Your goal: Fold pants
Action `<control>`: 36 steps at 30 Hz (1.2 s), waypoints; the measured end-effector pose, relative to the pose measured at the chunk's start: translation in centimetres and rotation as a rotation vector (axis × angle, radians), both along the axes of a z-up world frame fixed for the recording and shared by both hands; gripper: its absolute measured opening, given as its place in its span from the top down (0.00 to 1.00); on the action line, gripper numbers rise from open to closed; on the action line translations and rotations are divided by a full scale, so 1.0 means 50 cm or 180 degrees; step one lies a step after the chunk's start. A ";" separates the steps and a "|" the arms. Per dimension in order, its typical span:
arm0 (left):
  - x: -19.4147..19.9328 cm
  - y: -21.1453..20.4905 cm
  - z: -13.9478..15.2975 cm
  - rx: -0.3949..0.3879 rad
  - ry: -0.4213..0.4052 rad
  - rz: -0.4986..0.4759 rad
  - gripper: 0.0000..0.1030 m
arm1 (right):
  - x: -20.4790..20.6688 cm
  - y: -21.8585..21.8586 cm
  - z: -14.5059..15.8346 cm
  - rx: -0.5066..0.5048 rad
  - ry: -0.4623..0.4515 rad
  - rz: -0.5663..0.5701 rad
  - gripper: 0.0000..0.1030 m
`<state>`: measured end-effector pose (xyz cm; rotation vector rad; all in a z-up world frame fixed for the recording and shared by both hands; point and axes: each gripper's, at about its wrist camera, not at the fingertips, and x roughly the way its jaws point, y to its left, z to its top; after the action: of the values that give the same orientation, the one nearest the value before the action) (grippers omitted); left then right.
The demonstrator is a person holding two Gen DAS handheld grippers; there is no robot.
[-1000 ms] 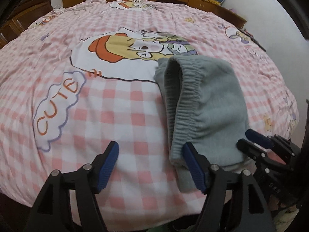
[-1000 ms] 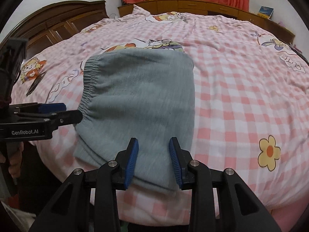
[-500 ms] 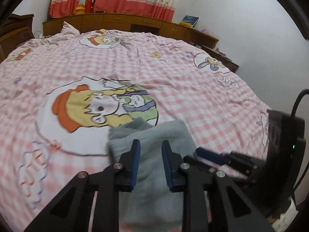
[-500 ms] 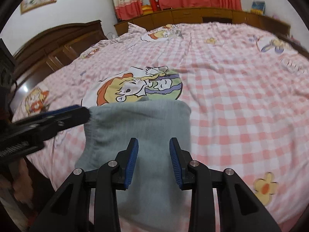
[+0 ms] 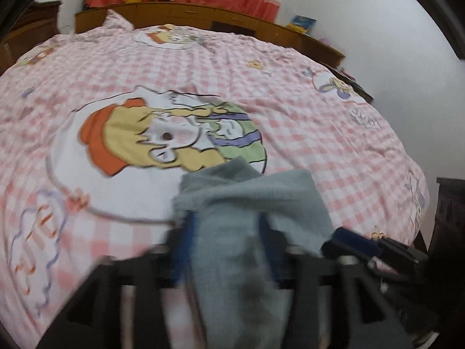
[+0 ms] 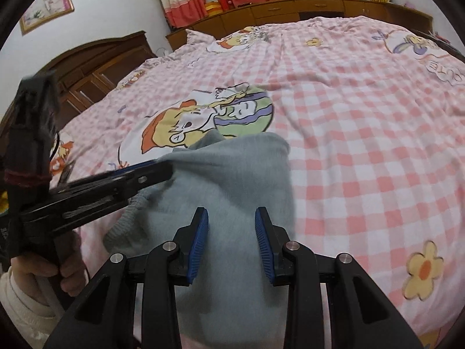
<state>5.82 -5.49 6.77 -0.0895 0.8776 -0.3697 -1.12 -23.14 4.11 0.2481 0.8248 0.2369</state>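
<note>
Left gripper (image 5: 226, 250) opening around grey pants (image 6: 232, 180); right gripper (image 6: 231, 244) pinches their fabric.

We see a bed (image 6: 363, 145) covered by a pink-and-white checked sheet (image 5: 290, 122) with cartoon prints. Grey pants (image 6: 232, 186), folded into a bundle, lie at its near edge, just near of the big orange-hat cartoon print (image 5: 162, 136). A pillow corner (image 5: 116, 20) sits far left.
</note>
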 end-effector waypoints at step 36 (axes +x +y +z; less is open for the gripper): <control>0.085 0.176 0.011 -0.0104 0.0079 0.0183 0.70 | 0.146 0.129 0.025 0.0513 -0.0012 0.0203 0.76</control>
<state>10.07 3.32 7.32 -0.1496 0.8918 -0.3297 6.16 -16.71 5.35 0.3726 0.8117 0.3643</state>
